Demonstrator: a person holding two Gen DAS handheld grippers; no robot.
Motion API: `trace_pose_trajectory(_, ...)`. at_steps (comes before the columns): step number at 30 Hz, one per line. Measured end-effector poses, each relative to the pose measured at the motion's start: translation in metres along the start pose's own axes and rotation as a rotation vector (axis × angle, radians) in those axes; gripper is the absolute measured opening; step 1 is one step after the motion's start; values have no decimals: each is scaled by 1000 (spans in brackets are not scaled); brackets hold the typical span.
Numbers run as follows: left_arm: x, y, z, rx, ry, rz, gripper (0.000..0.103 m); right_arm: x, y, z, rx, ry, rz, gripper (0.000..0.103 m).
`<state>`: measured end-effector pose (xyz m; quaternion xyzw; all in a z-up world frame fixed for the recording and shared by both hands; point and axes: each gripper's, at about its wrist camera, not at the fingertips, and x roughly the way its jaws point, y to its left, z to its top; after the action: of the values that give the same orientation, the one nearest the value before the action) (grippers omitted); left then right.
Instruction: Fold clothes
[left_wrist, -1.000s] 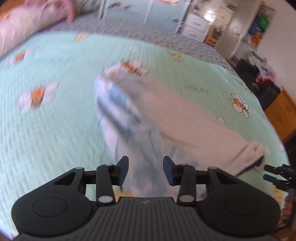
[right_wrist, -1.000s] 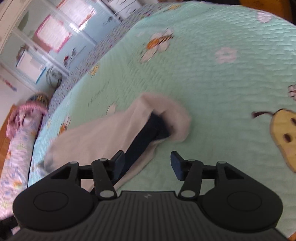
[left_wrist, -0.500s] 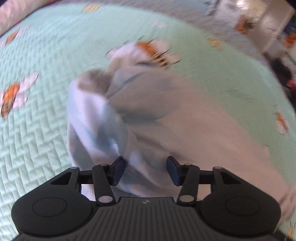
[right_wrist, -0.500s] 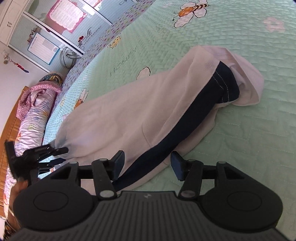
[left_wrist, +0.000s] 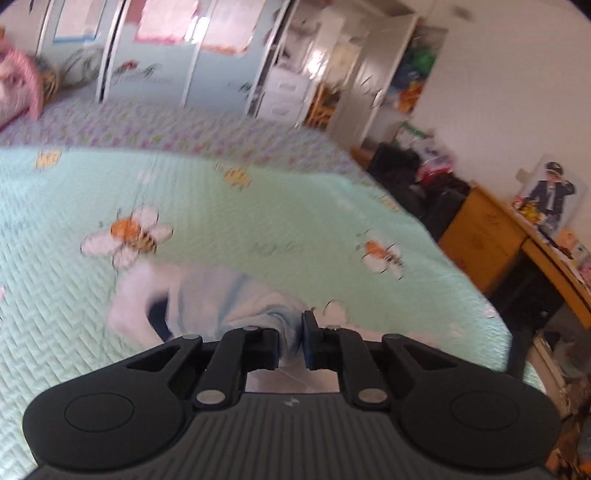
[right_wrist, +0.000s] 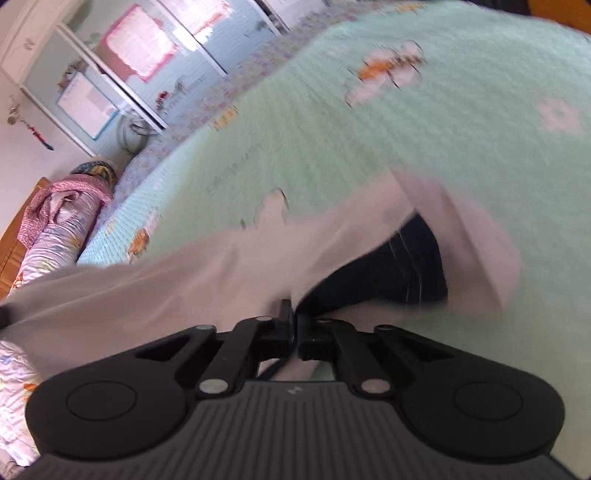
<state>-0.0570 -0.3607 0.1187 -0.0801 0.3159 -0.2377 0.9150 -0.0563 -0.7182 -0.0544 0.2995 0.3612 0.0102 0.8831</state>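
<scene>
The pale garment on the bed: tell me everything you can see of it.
The garment is soft, whitish-pink cloth with a dark navy panel stitched in pale thread at one end. It lies crumpled and stretched across the green quilt, not yet folded flat. The right gripper is shut on its near edge beside the navy panel. In the left wrist view the left gripper is closing on bunched cloth at its other end. The pictures are blurred, so finer detail is unclear.

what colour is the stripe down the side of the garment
Dark navy stripe on the pale, whitish garment; clearest in the right wrist view.
</scene>
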Motion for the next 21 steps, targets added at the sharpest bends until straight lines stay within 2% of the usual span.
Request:
trace_pose_trajectory(2, -21, -6, 8, 17, -29, -1, 11, 2, 20, 19, -62, -59, 33, 2)
trace_pose_trajectory(6, -47, -9, 26, 73, -88, 57, 11, -11, 90, 56, -192, -168, 238, 2)
trace_pose_trajectory(9, -53, -2, 32, 77, -116, 81, 11, -30, 137, 76, -265, -250, 376, 2)
trace_pose_trajectory(13, -46, 6, 18, 84, -91, 88, 12, -53, 153, 83, -297, -317, 421, 2)
trace_pose_trajectory(15, -33, 11, -1, 73, -36, 81, 12, -50, 147, 74, -329, -282, 360, 2)
trace_pose_trajectory(16, -21, 15, -11, 62, 6, 74, 13, -42, 143, 66, -358, -230, 321, 2)
trace_pose_trajectory(17, -8, 18, -22, 48, 53, 79, 15, -32, 140, 57, -387, -163, 282, 8)
trace_pose_trajectory(19, 16, 22, -45, 6, 156, 145, 22, 0, 136, 35, -450, 49, 199, 17)
trace_pose_trajectory(21, 33, 24, -66, -34, 256, 209, 27, 20, 130, 7, -501, 178, 45, 20)
